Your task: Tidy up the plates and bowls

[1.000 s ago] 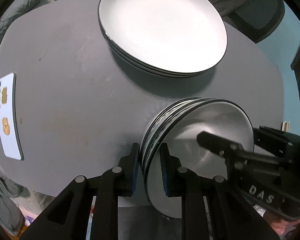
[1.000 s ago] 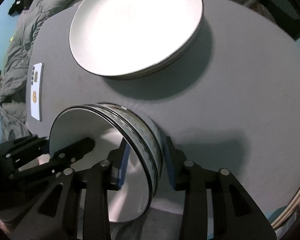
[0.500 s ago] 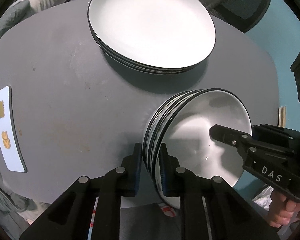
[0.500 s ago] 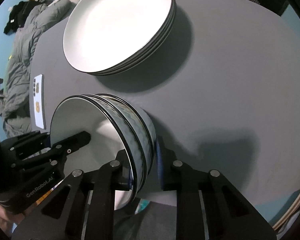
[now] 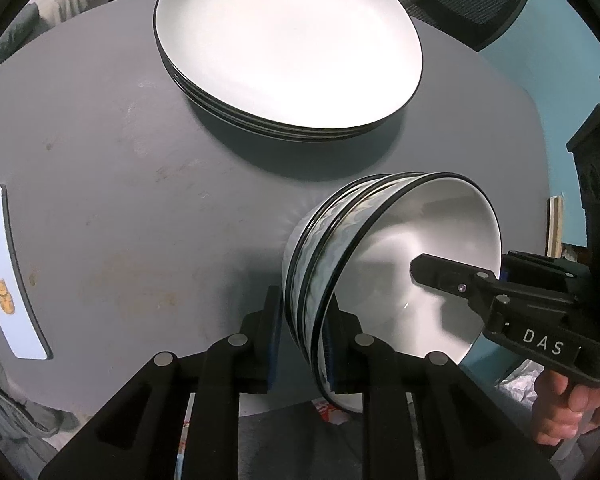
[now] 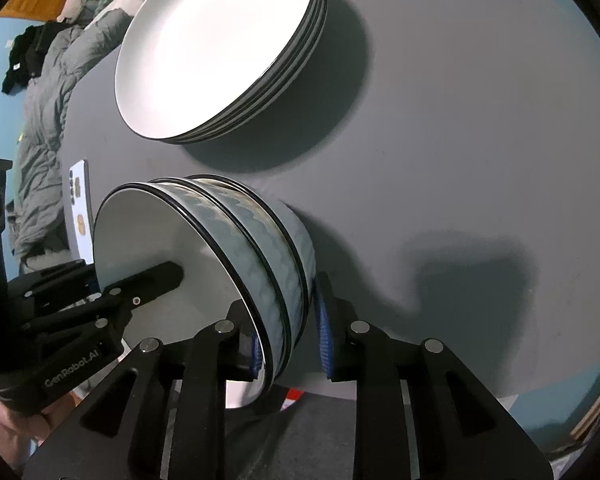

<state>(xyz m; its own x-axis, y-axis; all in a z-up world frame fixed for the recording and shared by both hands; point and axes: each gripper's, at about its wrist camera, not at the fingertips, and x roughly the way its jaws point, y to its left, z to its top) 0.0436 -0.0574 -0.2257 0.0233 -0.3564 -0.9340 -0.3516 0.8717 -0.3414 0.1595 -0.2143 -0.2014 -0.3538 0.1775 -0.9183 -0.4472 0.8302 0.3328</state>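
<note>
Left wrist view: left gripper (image 5: 302, 334) clamps the near rim of the nested bowls (image 5: 380, 264), jaws just reopening a touch. Right gripper (image 6: 286, 338) pinches the opposite rim, likewise easing. Bowls hang tilted between both, plates (image 5: 288, 46) ahead on the table (image 5: 140, 200). I'd keep both grips even and level the bowls together.

You are looking at glossy glazed ceramic: the stack of plates (image 5: 288, 40) is shining white with black rims, and the nested bowls (image 6: 236, 248) are showing smooth white insides and a wavy blue-grey relief outside. The table (image 5: 140, 200) is reading as matt grey, faintly smudged. The gripper fingers (image 5: 256, 344) are looking like matt black plastic with ribbed blue pads and metal pins.
</note>
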